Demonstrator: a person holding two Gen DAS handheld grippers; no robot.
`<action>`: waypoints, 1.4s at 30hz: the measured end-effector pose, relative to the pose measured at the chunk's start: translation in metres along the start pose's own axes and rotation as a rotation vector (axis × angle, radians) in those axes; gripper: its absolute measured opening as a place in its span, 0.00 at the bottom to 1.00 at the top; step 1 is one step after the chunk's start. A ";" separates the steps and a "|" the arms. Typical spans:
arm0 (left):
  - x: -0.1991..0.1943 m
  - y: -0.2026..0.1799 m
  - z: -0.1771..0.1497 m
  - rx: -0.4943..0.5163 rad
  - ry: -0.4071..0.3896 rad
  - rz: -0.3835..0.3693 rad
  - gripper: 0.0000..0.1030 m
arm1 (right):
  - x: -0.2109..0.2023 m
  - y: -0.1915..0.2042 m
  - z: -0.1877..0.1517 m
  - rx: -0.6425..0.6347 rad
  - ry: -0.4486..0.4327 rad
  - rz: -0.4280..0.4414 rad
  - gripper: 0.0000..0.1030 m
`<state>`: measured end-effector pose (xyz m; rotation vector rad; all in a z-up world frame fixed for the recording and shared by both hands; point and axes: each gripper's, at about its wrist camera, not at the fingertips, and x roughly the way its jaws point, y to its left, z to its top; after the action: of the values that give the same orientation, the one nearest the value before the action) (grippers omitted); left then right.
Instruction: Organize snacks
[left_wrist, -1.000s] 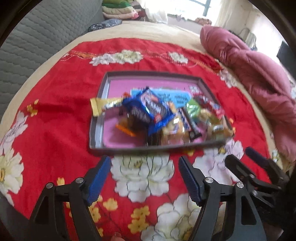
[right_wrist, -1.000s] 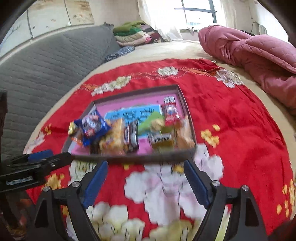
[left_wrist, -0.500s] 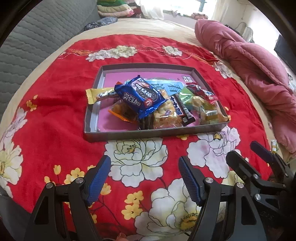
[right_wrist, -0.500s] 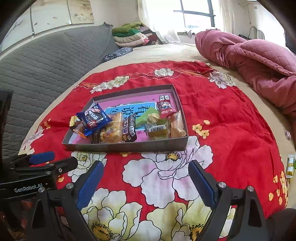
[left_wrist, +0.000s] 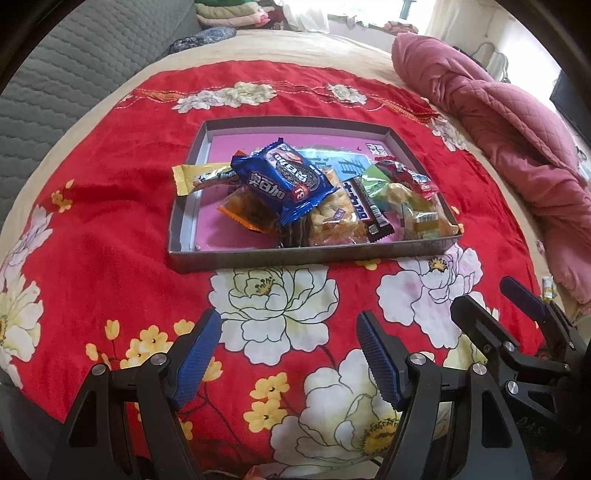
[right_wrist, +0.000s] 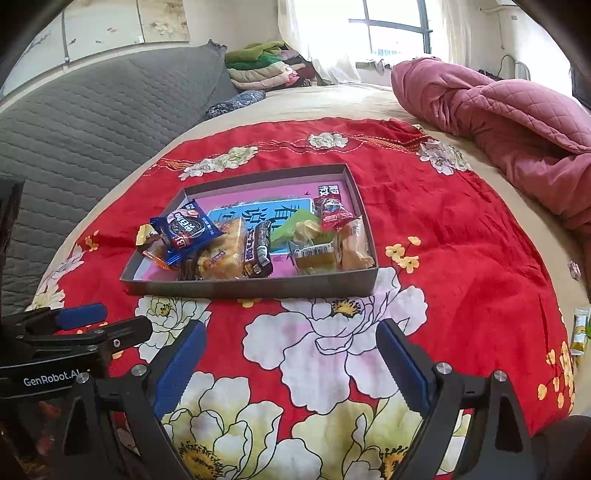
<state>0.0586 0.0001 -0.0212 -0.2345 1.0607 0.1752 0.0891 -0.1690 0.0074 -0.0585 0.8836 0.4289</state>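
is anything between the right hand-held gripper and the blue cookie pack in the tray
Only the tray's near wall. The right hand-held gripper hovers open over bare red cloth, and the blue cookie pack lies on top of the pile, uncovered. The left hand-held gripper sits off to the side, clear of that line.

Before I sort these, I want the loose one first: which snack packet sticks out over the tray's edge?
The yellow packet: its end hangs over the gray tray's left wall; the others lie inside.

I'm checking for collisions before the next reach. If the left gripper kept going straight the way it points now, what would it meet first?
Probably the red floral cloth just ahead of the open, empty left gripper, short of the grey snack tray; depth is unclear.
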 end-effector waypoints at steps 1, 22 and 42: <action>0.000 0.000 0.000 -0.001 0.001 0.000 0.74 | 0.000 0.000 0.000 0.000 0.000 0.002 0.90; 0.001 0.002 0.000 0.004 0.007 0.022 0.74 | 0.000 0.002 0.000 -0.007 0.002 0.007 0.90; 0.004 0.003 0.000 0.007 0.017 0.043 0.74 | 0.001 -0.001 0.001 -0.007 -0.001 -0.009 0.90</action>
<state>0.0602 0.0030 -0.0249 -0.2075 1.0838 0.2083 0.0905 -0.1691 0.0072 -0.0687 0.8806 0.4234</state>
